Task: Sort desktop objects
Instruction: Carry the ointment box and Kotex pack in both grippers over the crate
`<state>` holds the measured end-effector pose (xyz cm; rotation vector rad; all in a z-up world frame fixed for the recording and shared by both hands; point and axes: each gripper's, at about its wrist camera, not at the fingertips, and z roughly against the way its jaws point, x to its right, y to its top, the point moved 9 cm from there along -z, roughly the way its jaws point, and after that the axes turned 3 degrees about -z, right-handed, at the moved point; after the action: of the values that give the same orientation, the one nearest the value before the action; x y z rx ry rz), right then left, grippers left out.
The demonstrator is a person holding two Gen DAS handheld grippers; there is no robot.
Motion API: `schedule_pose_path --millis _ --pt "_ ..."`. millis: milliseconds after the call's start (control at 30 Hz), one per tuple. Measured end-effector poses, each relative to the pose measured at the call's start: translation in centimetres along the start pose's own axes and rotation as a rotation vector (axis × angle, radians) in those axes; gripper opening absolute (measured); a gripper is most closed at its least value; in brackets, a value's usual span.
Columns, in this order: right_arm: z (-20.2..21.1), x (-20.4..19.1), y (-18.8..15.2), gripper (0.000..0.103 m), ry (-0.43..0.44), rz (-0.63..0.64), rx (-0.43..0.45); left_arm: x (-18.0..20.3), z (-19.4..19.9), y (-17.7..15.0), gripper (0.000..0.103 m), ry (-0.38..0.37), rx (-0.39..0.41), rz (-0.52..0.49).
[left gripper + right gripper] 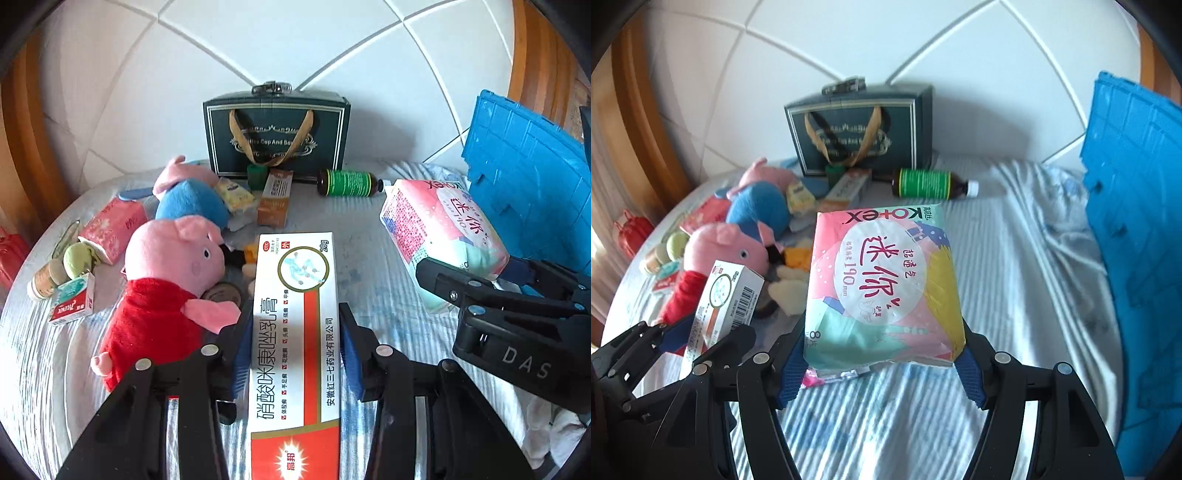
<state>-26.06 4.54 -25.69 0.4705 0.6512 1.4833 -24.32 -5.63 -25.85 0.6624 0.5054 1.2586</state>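
My left gripper (295, 350) is shut on a long white and red ointment box (299, 280), its blue pads pressing both long sides, and the box is held above the striped cloth. My right gripper (881, 354) is shut on a soft pink, green and yellow pack of pads (882, 280), gripped at its near end and lifted off the cloth. In the left wrist view the right gripper (480, 273) and its pack (439, 229) are at the right. In the right wrist view the left gripper (705, 332) and its box (727, 299) are at the lower left.
A blue plastic crate (528, 184) stands at the right. At the back are a dark green gift box (277, 136) and a lying brown bottle (349, 182). Two pig plushes (166, 280), a pink tissue packet (114, 225) and small boxes crowd the left.
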Motion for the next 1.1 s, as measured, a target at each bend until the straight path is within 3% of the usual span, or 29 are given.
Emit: schedule_pose_path --millis 367,667,900,1100 --pt "10.9 1.9 3.0 0.069 -0.027 0.017 0.200 4.5 8.3 4.3 0.041 -0.007 0.171 -0.050" --pt "19.4 6.0 5.2 0.069 -0.090 0.030 0.342 11.5 14.0 8.8 0.041 -0.041 0.296 -0.099" --pt "25.5 11.5 8.4 0.069 -0.149 0.016 0.425 18.2 17.2 13.3 0.041 -0.091 0.368 -0.127" --pt "30.3 18.7 11.5 0.069 -0.218 -0.013 0.476 25.3 18.5 17.1 0.041 -0.111 0.393 -0.182"
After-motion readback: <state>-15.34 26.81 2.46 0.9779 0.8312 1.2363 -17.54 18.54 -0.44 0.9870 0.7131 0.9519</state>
